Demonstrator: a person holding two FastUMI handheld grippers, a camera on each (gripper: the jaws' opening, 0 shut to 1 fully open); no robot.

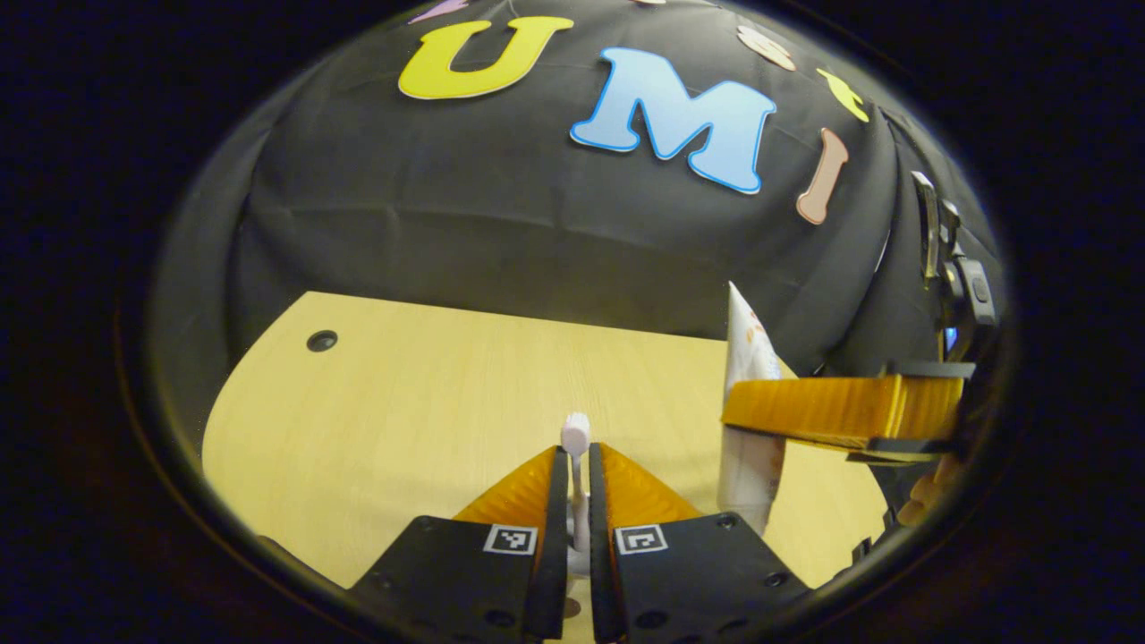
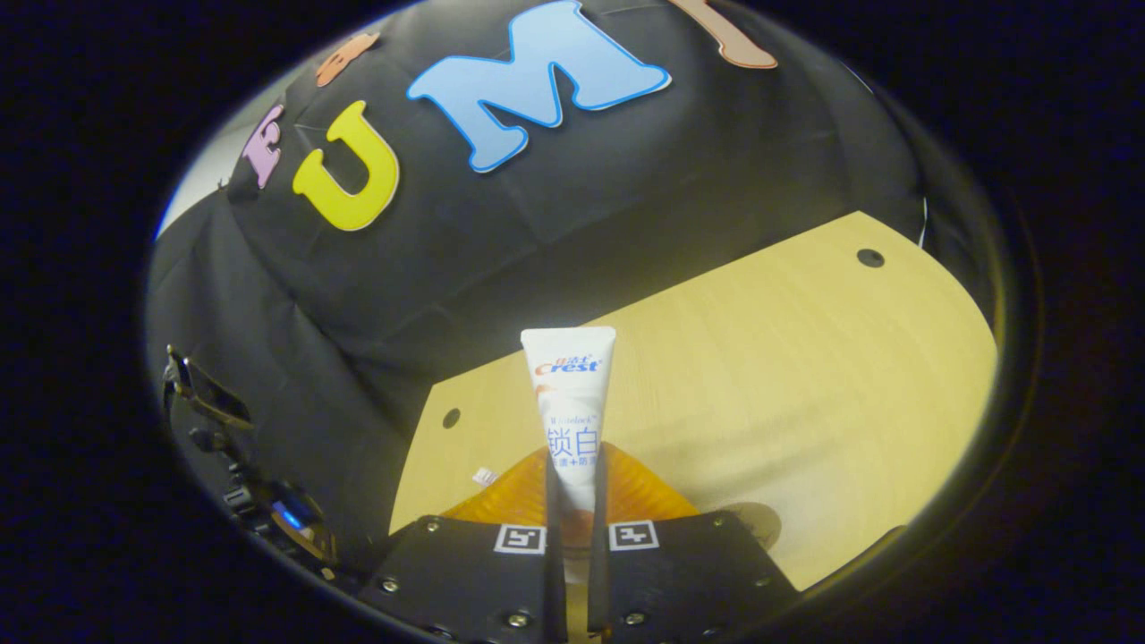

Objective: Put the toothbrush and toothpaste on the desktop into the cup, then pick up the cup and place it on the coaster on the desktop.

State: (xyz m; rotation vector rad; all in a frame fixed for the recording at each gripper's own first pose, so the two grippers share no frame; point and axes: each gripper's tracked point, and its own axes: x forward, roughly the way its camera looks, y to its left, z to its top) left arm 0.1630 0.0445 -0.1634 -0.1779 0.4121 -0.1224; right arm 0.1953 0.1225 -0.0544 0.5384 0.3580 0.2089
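Gripping toothbrush [image 1: 575, 436], toothpaste [image 2: 570, 402], desktop [image 1: 420, 402] roomy

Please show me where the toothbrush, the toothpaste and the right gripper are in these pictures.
toothbrush [image 1: 576, 431]: left gripper view, on its bristle head above the closed fingers.
toothpaste [image 2: 569, 385]: right gripper view, on the upper part of the white tube.
right gripper [image 1: 769, 413]: left gripper view, on its orange finger across the tube.

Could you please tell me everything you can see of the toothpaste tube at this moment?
The toothpaste tube is white, soft plastic by the look, with red and blue print and a flat crimped end pointing up. It stands upright, clear of the desktop, with the right gripper shut on its lower body. In the left gripper view it rises beside that gripper's orange finger; its cap end is hidden.
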